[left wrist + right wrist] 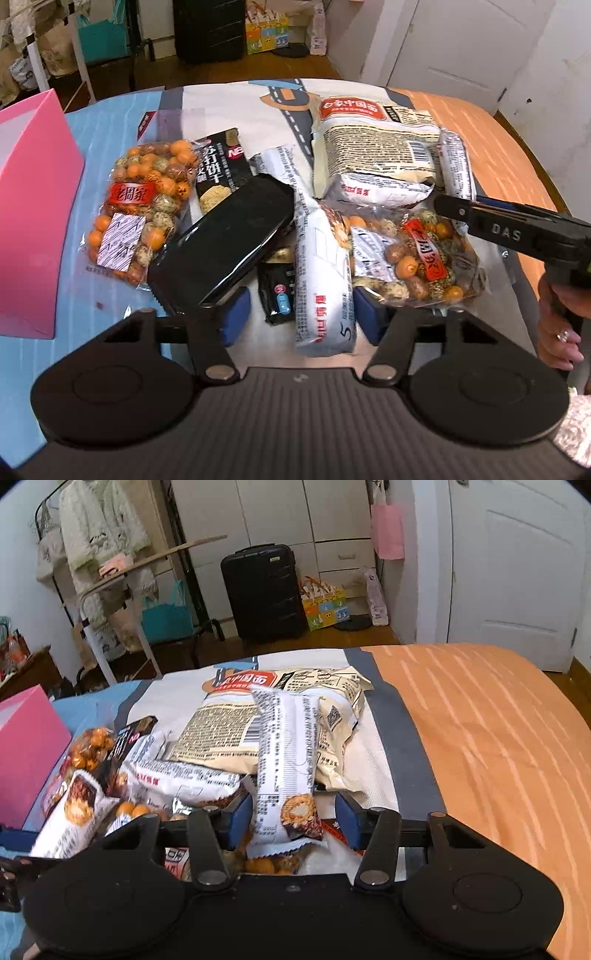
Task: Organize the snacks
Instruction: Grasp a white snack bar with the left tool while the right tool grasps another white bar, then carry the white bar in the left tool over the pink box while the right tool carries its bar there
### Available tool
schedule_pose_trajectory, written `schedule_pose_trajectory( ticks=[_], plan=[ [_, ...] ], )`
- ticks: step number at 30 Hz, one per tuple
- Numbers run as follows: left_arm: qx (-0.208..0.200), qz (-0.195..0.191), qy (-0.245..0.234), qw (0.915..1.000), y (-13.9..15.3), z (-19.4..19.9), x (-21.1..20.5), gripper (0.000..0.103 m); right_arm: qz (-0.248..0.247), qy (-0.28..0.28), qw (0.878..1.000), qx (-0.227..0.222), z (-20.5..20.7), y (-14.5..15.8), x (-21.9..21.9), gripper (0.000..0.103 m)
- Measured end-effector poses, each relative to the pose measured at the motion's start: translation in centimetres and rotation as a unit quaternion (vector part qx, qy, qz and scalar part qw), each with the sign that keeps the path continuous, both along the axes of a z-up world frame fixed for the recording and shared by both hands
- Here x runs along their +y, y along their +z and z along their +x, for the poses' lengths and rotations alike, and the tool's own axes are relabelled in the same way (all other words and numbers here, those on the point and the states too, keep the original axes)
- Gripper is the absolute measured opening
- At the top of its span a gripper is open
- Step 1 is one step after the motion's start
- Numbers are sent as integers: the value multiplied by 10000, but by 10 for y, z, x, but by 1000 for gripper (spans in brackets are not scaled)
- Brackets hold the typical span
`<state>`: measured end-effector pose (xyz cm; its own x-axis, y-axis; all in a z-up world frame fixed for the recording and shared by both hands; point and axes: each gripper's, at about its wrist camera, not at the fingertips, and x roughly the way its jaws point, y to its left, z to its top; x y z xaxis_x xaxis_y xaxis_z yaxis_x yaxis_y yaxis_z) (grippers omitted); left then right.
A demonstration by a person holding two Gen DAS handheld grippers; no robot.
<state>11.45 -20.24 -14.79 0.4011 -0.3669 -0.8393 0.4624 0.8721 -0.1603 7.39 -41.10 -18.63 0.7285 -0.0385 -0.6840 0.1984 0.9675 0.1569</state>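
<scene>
left hand-held gripper (301, 314): white snack bar (323, 280) straddled, contact unclear | right hand-held gripper (293, 821): white wrapped bar (286, 764) bracketed, pads apart, for sorting

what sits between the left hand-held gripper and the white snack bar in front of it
Nothing visible. The white snack bar lies lengthwise in the gap of the left hand-held gripper, pads not touching it. The glossy black pack overlaps the left pad, and the nut bag crowds the right pad.
</scene>
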Motion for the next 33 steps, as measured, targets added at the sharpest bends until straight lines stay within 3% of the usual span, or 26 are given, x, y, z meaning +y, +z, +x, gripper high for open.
schedule_pose_trajectory(
  ticks=[1, 2, 4, 19, 28, 33],
  plan=[
    [10, -18, -26, 10000, 0, 0, -1, 45, 4, 27, 10000, 6, 1, -2, -1, 40],
    [35, -33, -47, 10000, 0, 0, -1, 36, -5, 21, 10000, -15, 1, -3, -1, 38],
    [96, -25, -82, 9999, 0, -1, -2, 31, -53, 45, 9999, -74, 0, -2, 1, 36],
    [-86, 117, -168, 9998, 7, -7, -2, 26, -429, 214, 9987, 155, -19, 26, 19, 33],
    [23, 97, -124, 9999, 23, -15, 15, 26, -145, 484, 9980, 383, -37, 50, 33, 33],
    [107, 318, -42, 9994, 34, -20, 31, 26, -43, 614, 9976, 306, -48, 61, 47, 33]
  ],
)
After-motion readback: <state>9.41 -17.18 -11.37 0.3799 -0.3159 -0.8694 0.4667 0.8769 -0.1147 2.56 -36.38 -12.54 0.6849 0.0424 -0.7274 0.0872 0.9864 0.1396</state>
